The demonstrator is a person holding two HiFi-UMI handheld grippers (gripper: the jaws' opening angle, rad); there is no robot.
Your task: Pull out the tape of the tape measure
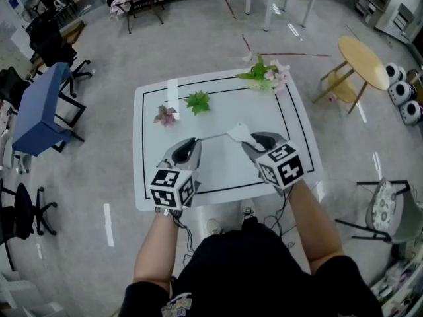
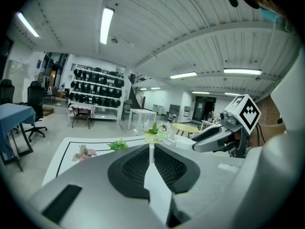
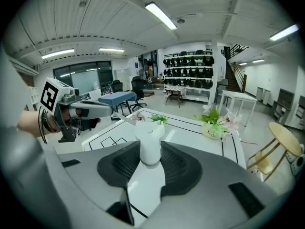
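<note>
1. Left gripper (image 1: 193, 142) has its jaws pressed together on the free end of the tape (image 1: 213, 137). The left gripper view shows the tape as a thin white strip, edge-on between the pads.
2. Right gripper (image 1: 251, 140) is clamped on the tape measure (image 3: 149, 140), a white case that stands upright between its jaws and rises past their tips.
3. The tape measure is held in the air over the middle of the tabletop (image 1: 225, 169), slightly nearer the right edge than the left edge.
4. The left gripper is over the near-left part of the tabletop, well short of the left edge.
5. The tape is drawn out of the case and runs in a straight line from the right gripper across to the left gripper.
6. A small green plant (image 1: 197, 102) and a pink flower sprig (image 1: 165, 115) lie just beside each other toward the far-left corner.
7. A bunch of green and pink flowers (image 1: 266, 76) stands at the far edge, near the far-right corner.
8. A black outline (image 1: 143, 147) runs round the tabletop just inside its edges.
</note>
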